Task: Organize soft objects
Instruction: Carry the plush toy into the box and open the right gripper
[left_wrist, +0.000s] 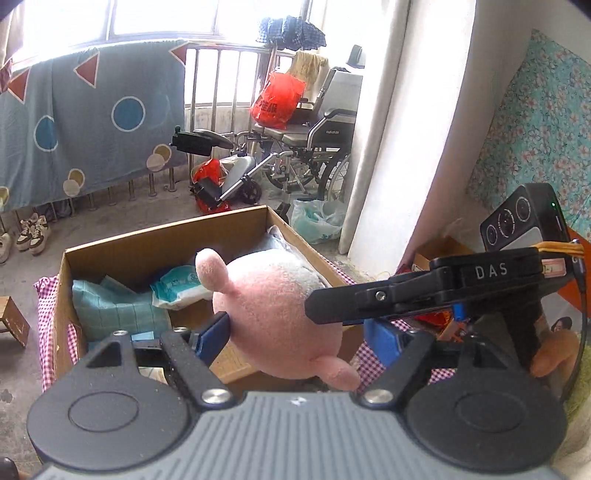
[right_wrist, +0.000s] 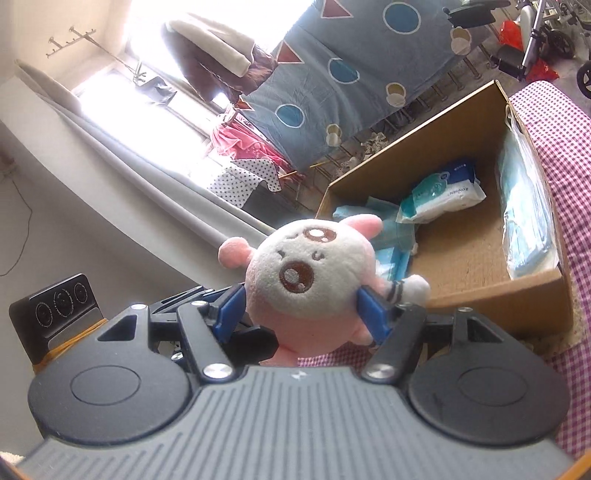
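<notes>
The plush toy, pink with a white face and brown cheek patches, is held above the near edge of an open cardboard box. In the right wrist view it is pinched between the blue pads of the right gripper, whose jaws are closed partway onto the toy's sides, with the face turned toward the camera. In the left wrist view the toy's pink back is seen between the blue pads of the left gripper; the left pad touches the toy, but it cannot be told whether the right pad presses on it, so a hold by this gripper cannot be confirmed. The jaws stand fairly wide, about as far apart as the toy. The right gripper is seen in that view reaching in from the right, its black finger lying across the toy. Inside the box a white and teal tissue pack lies near the far wall, a flat clear-wrapped blue packet is leaned along one side wall, and light blue cloth lies at the opposite side. The box rests on a pink checked cloth. Beyond it a grey sheet with circles and triangles is hung over a railing, and a wheelchair stands by the window.
</notes>
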